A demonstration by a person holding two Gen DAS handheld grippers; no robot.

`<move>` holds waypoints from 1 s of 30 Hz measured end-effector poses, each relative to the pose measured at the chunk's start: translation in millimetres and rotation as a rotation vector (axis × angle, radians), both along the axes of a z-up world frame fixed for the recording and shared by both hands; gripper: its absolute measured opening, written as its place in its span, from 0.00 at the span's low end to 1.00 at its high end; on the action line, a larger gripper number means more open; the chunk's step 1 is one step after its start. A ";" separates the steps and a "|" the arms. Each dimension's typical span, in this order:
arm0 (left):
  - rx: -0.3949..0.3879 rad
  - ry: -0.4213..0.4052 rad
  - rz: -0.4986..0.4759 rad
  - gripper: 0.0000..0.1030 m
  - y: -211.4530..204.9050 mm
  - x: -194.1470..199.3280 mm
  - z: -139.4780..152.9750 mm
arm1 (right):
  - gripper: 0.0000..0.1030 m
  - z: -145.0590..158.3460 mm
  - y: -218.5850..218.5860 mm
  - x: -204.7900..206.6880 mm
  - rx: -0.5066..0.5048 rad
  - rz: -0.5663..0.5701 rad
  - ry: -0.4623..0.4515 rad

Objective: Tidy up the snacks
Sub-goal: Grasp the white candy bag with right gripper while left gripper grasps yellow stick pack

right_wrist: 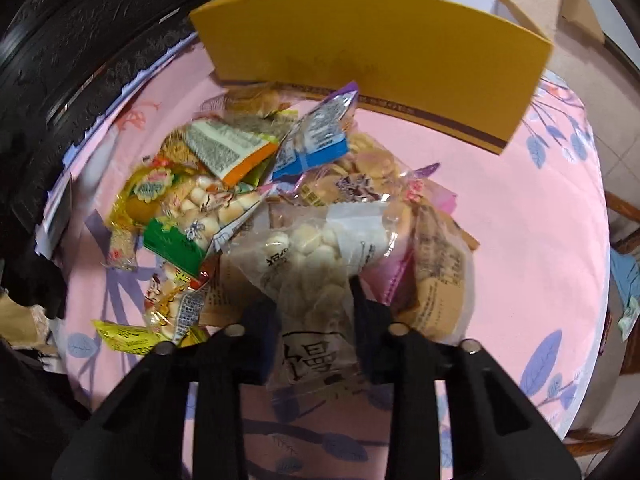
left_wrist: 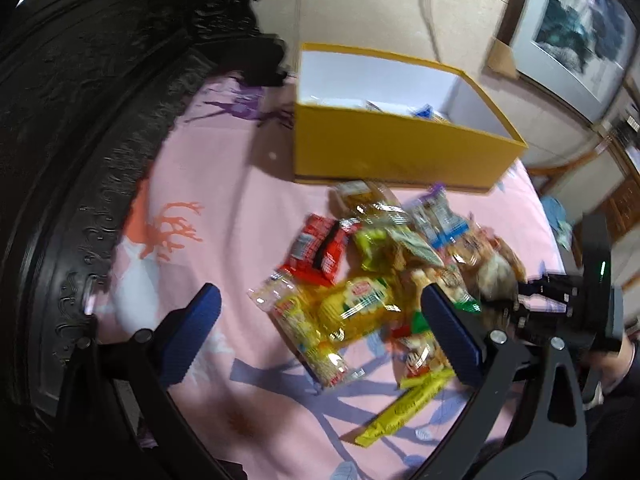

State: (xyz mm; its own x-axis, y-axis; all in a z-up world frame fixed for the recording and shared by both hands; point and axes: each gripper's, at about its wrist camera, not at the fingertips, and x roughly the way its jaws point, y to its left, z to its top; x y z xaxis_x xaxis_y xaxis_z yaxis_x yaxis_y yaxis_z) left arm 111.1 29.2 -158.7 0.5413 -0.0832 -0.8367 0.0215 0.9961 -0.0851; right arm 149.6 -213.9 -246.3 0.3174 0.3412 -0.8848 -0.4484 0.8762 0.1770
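Note:
A pile of snack packets (left_wrist: 384, 264) lies on a pink printed cloth (left_wrist: 224, 176) in front of an open yellow box (left_wrist: 392, 152) with a white inside and a few items in it. My left gripper (left_wrist: 320, 300) hovers open over yellow packets (left_wrist: 340, 312) at the pile's near left, touching nothing. In the right wrist view, my right gripper (right_wrist: 312, 304) is shut on a clear bag of small pale round biscuits (right_wrist: 312, 248) at the pile's near edge. Behind it lie a green and yellow packet (right_wrist: 172, 208), a blue packet (right_wrist: 316, 152) and the yellow box (right_wrist: 380, 48).
Dark carved wooden furniture (left_wrist: 80, 120) curves along the left side of the cloth. A framed picture (left_wrist: 580, 32) leans against the wall at the back right. The cloth's right edge (right_wrist: 600, 240) drops off toward wooden furniture. A thin yellow stick packet (left_wrist: 404, 412) lies near the front.

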 end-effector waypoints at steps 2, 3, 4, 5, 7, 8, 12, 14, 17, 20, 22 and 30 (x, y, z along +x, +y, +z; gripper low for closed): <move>0.018 0.009 -0.059 0.98 -7.0 -4.2 -7.6 | 0.29 6.5 -7.7 -3.7 0.035 -0.025 0.005; 0.031 0.015 -0.089 0.98 -11.1 -6.4 -11.4 | 0.29 9.6 -11.4 -6.2 0.052 -0.039 0.008; 0.052 0.024 -0.139 0.98 -18.6 -10.1 -16.9 | 0.29 12.4 -13.8 -8.2 0.066 -0.051 0.009; 0.073 0.031 -0.190 0.98 -26.7 -14.4 -22.4 | 0.29 15.3 -16.4 -11.6 0.082 -0.063 0.010; 0.110 0.047 -0.282 0.98 -41.0 -23.4 -32.3 | 0.29 21.7 -21.4 -18.1 0.117 -0.090 0.014; 0.122 0.052 -0.326 0.98 -48.0 -28.3 -37.5 | 0.29 23.7 -21.1 -18.8 0.125 -0.099 0.020; 0.141 0.077 -0.452 0.91 -69.9 -42.2 -55.9 | 0.29 30.9 -23.2 -29.4 0.171 -0.130 0.037; 0.141 0.097 -0.499 0.83 -77.6 -48.1 -66.5 | 0.29 35.1 -25.1 -35.7 0.181 -0.144 0.030; 0.168 0.119 -0.563 0.77 -88.2 -56.4 -79.2 | 0.29 41.2 -28.5 -46.6 0.199 -0.163 0.024; 0.182 0.127 -0.605 0.77 -95.8 -65.0 -88.3 | 0.29 44.2 -32.0 -56.1 0.200 -0.185 0.018; 0.190 0.124 -0.630 0.77 -100.1 -70.9 -92.4 | 0.29 45.7 -35.5 -61.7 0.204 -0.200 0.016; 0.191 0.161 -0.669 0.57 -106.8 -80.2 -113.4 | 0.29 50.7 -45.1 -83.1 0.199 -0.250 0.003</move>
State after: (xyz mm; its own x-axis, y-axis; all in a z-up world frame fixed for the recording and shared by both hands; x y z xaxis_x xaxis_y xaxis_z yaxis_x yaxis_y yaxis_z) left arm 30.9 -77.6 -272.1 0.2939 -0.1980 -0.9351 0.6348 0.7718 0.0361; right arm 66.5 -259.0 -195.6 0.4106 0.4192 -0.8097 -0.2226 0.9073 0.3568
